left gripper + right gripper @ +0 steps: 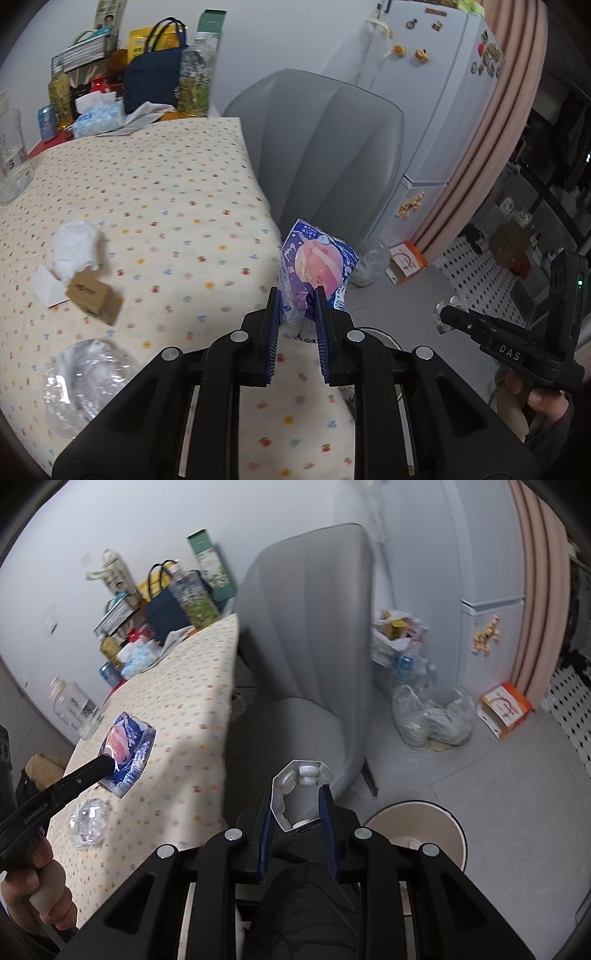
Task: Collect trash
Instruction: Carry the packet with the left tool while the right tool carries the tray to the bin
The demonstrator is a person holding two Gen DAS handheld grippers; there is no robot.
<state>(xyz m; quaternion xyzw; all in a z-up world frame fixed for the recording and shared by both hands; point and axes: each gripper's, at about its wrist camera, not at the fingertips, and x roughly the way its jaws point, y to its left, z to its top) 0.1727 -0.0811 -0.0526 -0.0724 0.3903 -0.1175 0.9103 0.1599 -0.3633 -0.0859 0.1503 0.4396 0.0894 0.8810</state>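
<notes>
My left gripper (297,295) is shut on a purple snack wrapper with a peach picture (317,262), held just past the table's right edge; the wrapper also shows in the right wrist view (127,746). My right gripper (295,794) is shut on a small white carton with a cap (301,794), held above the floor, left of the round beige bin (443,823). On the dotted tablecloth (166,206) lie a crumpled white tissue (75,247), a small brown box (94,297) and a crushed clear plastic bottle (85,380).
A grey chair (325,147) stands beyond the table. A glass jar (11,158), a tissue box (98,118), a dark bag and bottles crowd the table's far end. On the floor are a clear plastic bag (434,716), an orange box (506,709) and a white fridge (436,92).
</notes>
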